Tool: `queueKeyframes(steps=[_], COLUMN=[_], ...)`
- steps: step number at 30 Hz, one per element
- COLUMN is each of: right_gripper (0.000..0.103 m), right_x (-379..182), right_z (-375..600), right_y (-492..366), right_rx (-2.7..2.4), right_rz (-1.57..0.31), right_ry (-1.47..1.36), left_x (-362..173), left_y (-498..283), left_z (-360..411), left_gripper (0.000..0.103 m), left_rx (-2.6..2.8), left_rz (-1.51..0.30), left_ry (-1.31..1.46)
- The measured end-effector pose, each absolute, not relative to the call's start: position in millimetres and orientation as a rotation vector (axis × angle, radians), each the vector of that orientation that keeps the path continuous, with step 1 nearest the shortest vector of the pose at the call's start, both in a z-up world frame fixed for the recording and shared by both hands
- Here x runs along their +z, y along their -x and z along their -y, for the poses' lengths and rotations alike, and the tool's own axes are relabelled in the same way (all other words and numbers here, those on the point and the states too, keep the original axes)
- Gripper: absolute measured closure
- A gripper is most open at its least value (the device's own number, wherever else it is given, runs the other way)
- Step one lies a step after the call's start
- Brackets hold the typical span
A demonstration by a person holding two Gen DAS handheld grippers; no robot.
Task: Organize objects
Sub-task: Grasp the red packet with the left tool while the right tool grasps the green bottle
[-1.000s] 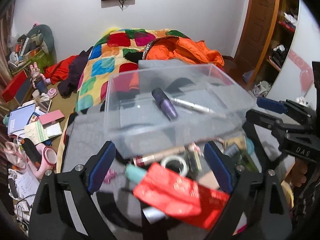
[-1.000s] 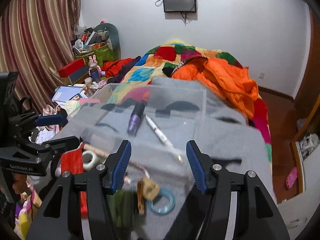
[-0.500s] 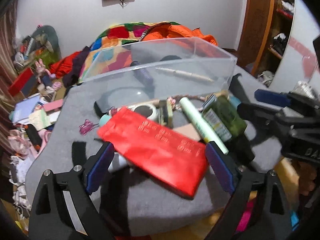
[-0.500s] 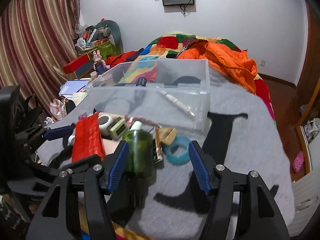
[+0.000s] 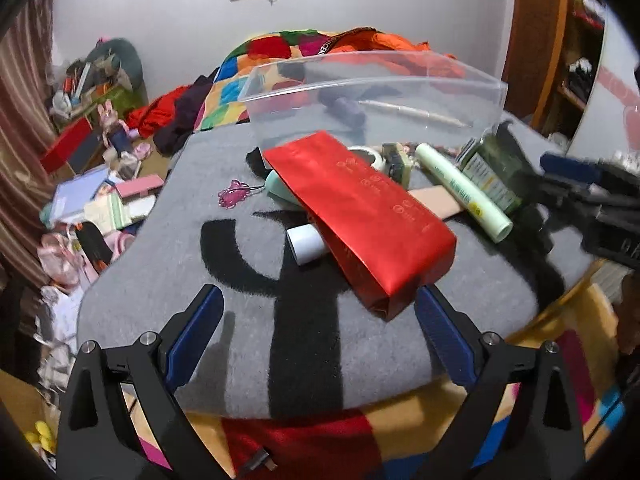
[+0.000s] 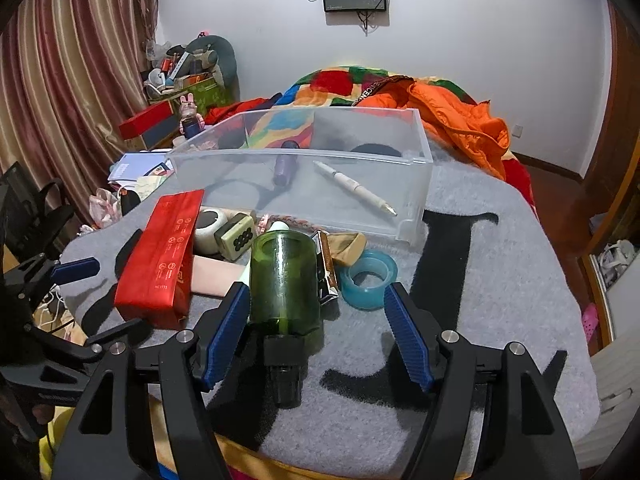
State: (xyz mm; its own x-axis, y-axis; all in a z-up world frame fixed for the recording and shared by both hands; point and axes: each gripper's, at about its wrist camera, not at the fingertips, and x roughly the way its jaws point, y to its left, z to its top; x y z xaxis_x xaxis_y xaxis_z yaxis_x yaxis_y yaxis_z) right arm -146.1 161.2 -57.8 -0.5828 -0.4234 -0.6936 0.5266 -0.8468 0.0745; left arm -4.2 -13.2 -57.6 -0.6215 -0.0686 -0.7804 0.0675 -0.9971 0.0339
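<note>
A clear plastic bin [image 6: 416,184] [image 5: 472,96] stands on a grey blanket [image 6: 480,280] and holds a purple tube [image 6: 285,166] and a white pen [image 6: 354,187]. In front of it lie a red box [image 5: 368,212] [image 6: 164,256], a green bottle [image 6: 286,276] [image 5: 494,172], a pale green tube [image 5: 460,190], a blue tape ring [image 6: 370,278], a white tape roll [image 6: 208,229] and a white cylinder [image 5: 305,243]. My left gripper [image 5: 316,332] is open, just short of the red box. My right gripper [image 6: 316,328] is open, its left finger beside the green bottle.
A pink hair clip [image 5: 234,193] lies on the blanket left of the red box. A dotted block [image 6: 237,236] and a tan pouch [image 6: 350,246] sit near the bin. Books, shoes and boxes clutter the floor at left [image 5: 100,204]. An orange jacket [image 6: 460,128] lies behind the bin.
Both grippers have pulled back from over the bin toward the blanket's near edge. The objects in front of the bin now lie ahead of the fingers; both stay open.
</note>
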Motion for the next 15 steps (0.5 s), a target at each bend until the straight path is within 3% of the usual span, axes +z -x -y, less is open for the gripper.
queueKeyframes(steps=[4,15], right_gripper=[0.039,0.063], right_x=[-54.2,-66.3], right_z=[-161.6,-149.9], right_y=[143.5,147.3], right_rx=[-2.387,-2.352], right_rz=[-0.163,-0.188], right_ry=[-0.986,-1.038], left_x=[-42.3,-61.8], left_y=[8.9,31.5], left_z=[11.0,-3.3], left_gripper=[0.005,0.005], left_rx=[-2.812,-2.722], left_rz=[-0.112,-0.117], left_ry=[-1.278,-1.301])
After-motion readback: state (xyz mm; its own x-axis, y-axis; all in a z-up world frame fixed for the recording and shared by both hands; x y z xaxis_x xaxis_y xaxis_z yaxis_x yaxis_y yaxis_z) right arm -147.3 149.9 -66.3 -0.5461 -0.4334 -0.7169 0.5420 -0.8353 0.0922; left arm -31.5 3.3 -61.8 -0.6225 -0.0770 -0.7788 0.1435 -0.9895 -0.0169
